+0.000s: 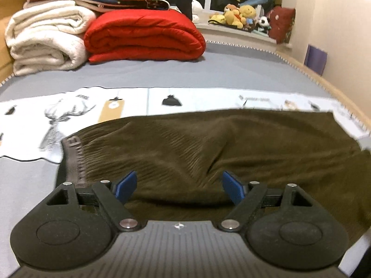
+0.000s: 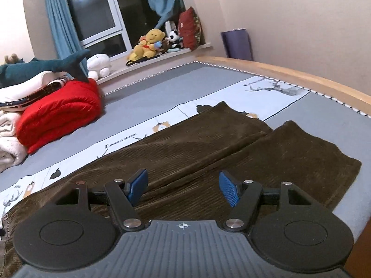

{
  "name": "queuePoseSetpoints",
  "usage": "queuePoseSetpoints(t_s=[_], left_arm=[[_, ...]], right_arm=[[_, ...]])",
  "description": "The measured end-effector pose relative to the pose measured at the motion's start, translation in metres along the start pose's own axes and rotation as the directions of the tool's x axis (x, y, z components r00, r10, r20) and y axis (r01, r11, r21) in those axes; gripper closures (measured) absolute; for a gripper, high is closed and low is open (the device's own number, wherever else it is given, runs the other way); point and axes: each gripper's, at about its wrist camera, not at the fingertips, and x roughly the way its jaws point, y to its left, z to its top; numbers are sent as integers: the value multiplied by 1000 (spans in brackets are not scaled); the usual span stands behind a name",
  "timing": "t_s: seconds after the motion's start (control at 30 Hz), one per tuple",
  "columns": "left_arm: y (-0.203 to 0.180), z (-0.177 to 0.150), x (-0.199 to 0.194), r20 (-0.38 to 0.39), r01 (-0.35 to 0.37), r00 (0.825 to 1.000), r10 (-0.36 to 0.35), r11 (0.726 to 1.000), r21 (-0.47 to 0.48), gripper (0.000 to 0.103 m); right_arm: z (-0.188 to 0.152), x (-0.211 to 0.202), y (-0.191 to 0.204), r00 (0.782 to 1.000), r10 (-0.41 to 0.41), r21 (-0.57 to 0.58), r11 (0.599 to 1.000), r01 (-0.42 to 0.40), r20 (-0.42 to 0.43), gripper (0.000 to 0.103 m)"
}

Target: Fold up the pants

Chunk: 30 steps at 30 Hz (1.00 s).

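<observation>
Bedroom, lit indoors, dark window at far side with teal curtains. Grey bed sheet over mattress, wooden frame edge along right. Printed white strip across bed, bearing deer drawings, small black figures and legible lettering "FASHION HOME" in right wrist view; further small print in left wrist view too blurred to read.

Brown corduroy pants laid flat on bed, partly over printed strip, both legs side by side and touching, hems toward right. Dark waistband at left end, with raised lettering, not legible. Low crease running through fabric between the legs.

Far left: folded red quilt, cream blankets, stacked folded linens, teal plush shark on top. Windowsill: yellow plush bears, panda toy, white plush, red cushion. Purple bag against right wall.

Left gripper angled downward over waist portion of pants, jaws spread wide, blue pads clear of fabric, nothing pinched. Right gripper angled downward over leg portion, near the seam between legs, jaws likewise spread, blue pads gripping nothing. Contact of either gripper body with cloth beneath: cannot tell.
</observation>
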Motion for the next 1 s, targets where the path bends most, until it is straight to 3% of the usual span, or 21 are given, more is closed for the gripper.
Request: queuePoseSetpoints(t_s=[0.03,0.07,0.13,0.3,0.5,0.7,0.87,1.0], left_arm=[[-1,6,2,0,10,1000,-10,1000,-8,36],[-3,13,5,3,16,1000,-16,1000,-4,62],[-9,25,12,6,1,1000,-2,999,34,90],[1,51,36,12,-27,1000,27,999,21,90],[58,79,90,-18,-78,997,76,993,-91,90],[118,93,139,-78,-127,990,115,979,-162,87],[137,100,175,-121,-116,987,105,989,-91,37],[138,104,199,-150,-91,985,83,995,-51,19]], right_arm=[[-1,-1,-2,1000,2,8,1000,-2,-3,33],[0,2,-4,1000,5,21,1000,-5,-7,33],[2,3,-9,1000,6,49,999,-6,-1,33],[1,9,-13,1000,-7,66,998,6,16,34],[-4,4,-2,998,14,-2,1000,-14,58,35],[-4,14,8,998,25,-56,998,-22,53,38],[-4,12,6,998,20,-45,999,-17,60,38],[-4,15,7,999,14,-44,999,-11,52,38]])
